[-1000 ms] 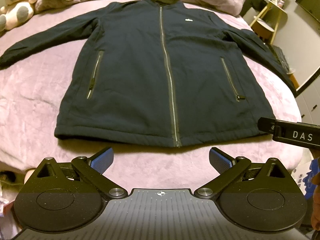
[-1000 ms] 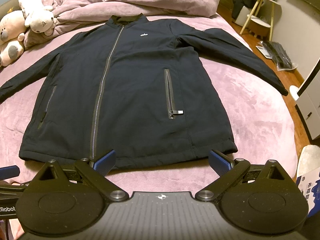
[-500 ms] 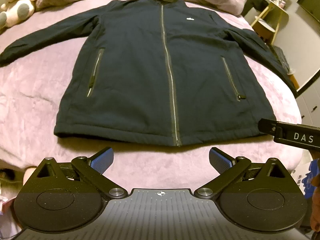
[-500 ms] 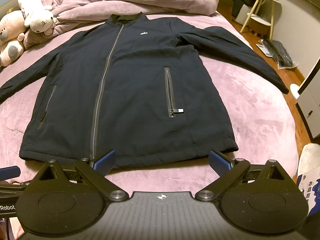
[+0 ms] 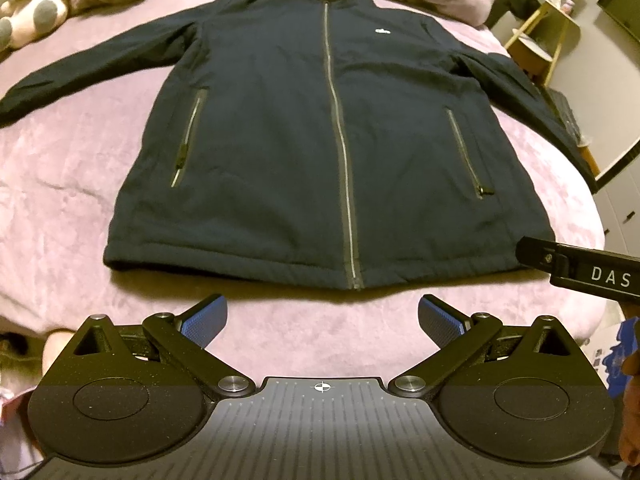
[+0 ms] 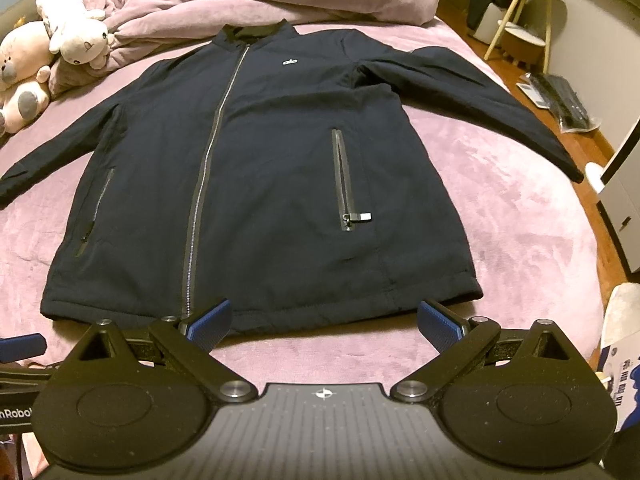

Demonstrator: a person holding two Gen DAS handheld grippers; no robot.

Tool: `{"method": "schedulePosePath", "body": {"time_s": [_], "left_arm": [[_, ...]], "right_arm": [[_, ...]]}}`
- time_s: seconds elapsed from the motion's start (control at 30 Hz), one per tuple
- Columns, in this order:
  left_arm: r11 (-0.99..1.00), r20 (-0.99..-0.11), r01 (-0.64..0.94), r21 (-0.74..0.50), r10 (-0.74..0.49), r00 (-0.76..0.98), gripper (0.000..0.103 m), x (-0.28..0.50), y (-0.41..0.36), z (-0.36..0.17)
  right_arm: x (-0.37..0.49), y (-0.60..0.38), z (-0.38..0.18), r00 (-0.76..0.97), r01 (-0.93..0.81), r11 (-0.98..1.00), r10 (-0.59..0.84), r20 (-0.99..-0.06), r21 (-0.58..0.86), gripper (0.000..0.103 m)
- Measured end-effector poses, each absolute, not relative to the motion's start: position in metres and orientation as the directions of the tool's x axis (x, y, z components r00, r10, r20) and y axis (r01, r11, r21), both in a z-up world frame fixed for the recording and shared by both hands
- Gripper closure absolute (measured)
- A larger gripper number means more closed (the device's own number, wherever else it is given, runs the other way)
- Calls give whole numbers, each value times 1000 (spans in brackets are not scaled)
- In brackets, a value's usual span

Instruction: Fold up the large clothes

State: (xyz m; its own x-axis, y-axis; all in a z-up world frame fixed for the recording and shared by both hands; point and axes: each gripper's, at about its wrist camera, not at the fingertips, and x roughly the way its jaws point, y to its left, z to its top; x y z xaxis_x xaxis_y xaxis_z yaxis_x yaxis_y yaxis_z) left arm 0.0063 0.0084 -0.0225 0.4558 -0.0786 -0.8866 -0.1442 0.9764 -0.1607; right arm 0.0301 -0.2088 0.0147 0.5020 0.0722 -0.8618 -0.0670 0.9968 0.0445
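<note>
Closer than a second ago, both grippers have edged toward the hem of the navy jacket (image 5: 304, 128) spread front-up on the pink bed (image 5: 60, 208). Left gripper (image 5: 322, 316) and right gripper (image 6: 324, 320) hover released, holding nothing, just short of the hem. Jacket runs near to far, collar away; the right gripper sits nearer its right hem corner.

My left gripper (image 5: 322, 314) shows matt black speckled plastic, blue knurled pads (image 5: 204, 322) and bright metal pivot pins. My right gripper (image 6: 324, 318) looks the same. The jacket (image 5: 304, 148) is dark, matt cloth with a dull grey zip; the bedspread (image 5: 68, 216) under it is plush, velvety pink cloth.
</note>
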Motion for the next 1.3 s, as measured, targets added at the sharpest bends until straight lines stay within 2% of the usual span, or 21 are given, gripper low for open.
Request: {"method": "schedulePosePath", "body": {"time_s": [0.2,0.3,0.4,0.57,0.63,0.77,0.83,0.87,0.93,1.0,1.1,1.13,1.27,1.3], "left_arm": [[971,-880,-159,-179,-86,468,0,10,14,-26],[960,-861,-165,-227,-119,495,0,14,22,-31],[950,-844,-167,-262,-142,517,0,22,32,-38],[930,-838,-233,-286,-125,531,0,51,52,-52],[917,-827,-268,-296,-106,552,0,66,61,-59],[920,-807,-279,-275,-63,587,0,96,69,-68],[919,-795,-294,-264,-34,606,0,114,73,-74],[918,-792,-301,-259,-24,610,0,119,74,-76],[911,-792,-323,-255,-5,611,0,134,78,-86],[902,-803,-349,-255,4,596,0,145,81,-97],[889,-815,-372,-265,0,580,0,155,86,-108],[888,-817,-378,-260,6,576,0,157,87,-111],[889,-824,-384,-250,13,566,0,160,93,-118],[884,-824,-388,-260,7,567,0,160,95,-119]], "right_arm": [[34,-214,8,493,-82,989,146,-858,121,4],[41,-227,-3,491,-91,965,260,-831,248,4],[54,-257,-17,562,-53,927,335,-756,372,4],[84,-335,-35,760,63,836,313,-569,545,4],[110,-367,-45,776,115,801,297,-556,588,4],[162,-438,-72,805,319,702,154,-573,637,4],[182,-468,-87,833,361,600,137,-536,714,6],[191,-480,-96,842,372,546,141,-520,751,11],[210,-507,-116,853,426,413,115,-510,805,46],[224,-525,-138,849,482,300,72,-524,823,62],[234,-544,-168,837,538,160,10,-547,827,69],[236,-548,-179,844,534,111,-7,-537,838,74],[235,-571,-210,887,459,-80,-24,-462,885,82],[237,-575,-216,893,445,-118,-23,-450,888,87]]}}
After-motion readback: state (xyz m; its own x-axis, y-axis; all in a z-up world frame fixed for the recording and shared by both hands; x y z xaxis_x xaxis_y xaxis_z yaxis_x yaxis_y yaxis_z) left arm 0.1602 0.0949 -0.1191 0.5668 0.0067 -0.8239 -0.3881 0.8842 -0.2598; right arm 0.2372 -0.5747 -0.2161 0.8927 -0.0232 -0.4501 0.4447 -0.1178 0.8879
